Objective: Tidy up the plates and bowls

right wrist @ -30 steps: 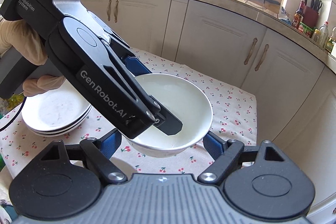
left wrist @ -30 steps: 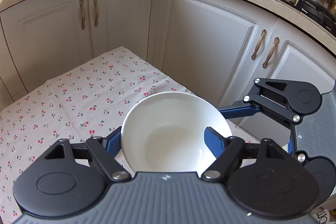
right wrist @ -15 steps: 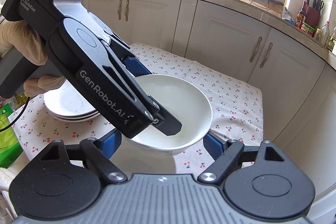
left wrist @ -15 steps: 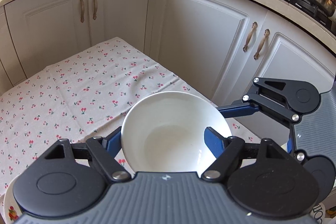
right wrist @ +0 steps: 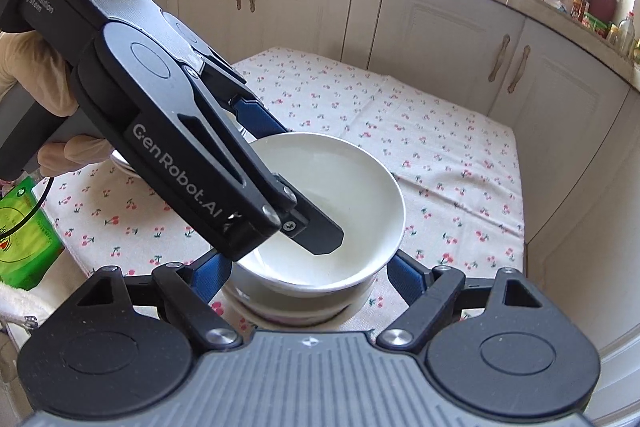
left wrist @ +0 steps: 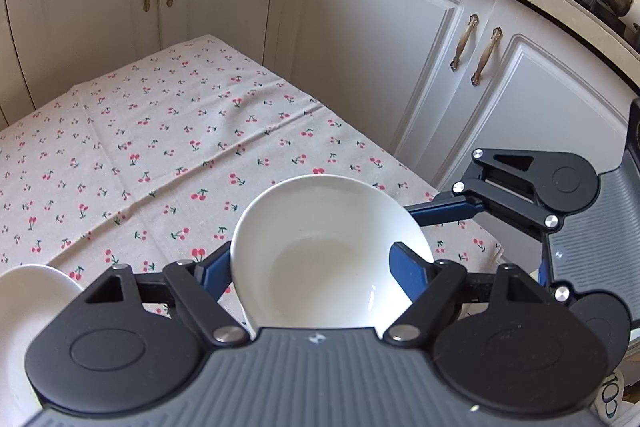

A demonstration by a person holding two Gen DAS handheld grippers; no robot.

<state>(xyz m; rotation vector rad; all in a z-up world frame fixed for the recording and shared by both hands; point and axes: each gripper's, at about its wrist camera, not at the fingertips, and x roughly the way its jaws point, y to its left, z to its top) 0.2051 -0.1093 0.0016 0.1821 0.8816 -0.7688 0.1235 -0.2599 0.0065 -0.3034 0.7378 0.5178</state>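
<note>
White bowl [right wrist: 332,215] is carried above the cherry-cloth bench [left wrist: 168,155], pinched at its rim by the left claw [right wrist: 320,227]: one finger inside the bowl, one outside behind the rim. Right claw [right wrist: 308,277] straddles the lower bowl [right wrist: 288,305] directly beneath the white bowl, blue pads at its sides; can't tell if they press. The key relation: the white bowl sits straight over the lower bowl, rims near, nearly nested, so the likely move is down. Plate stack [left wrist: 24,307] lies left of the white bowl. Left hand [right wrist: 28,75] grips the handle
</note>
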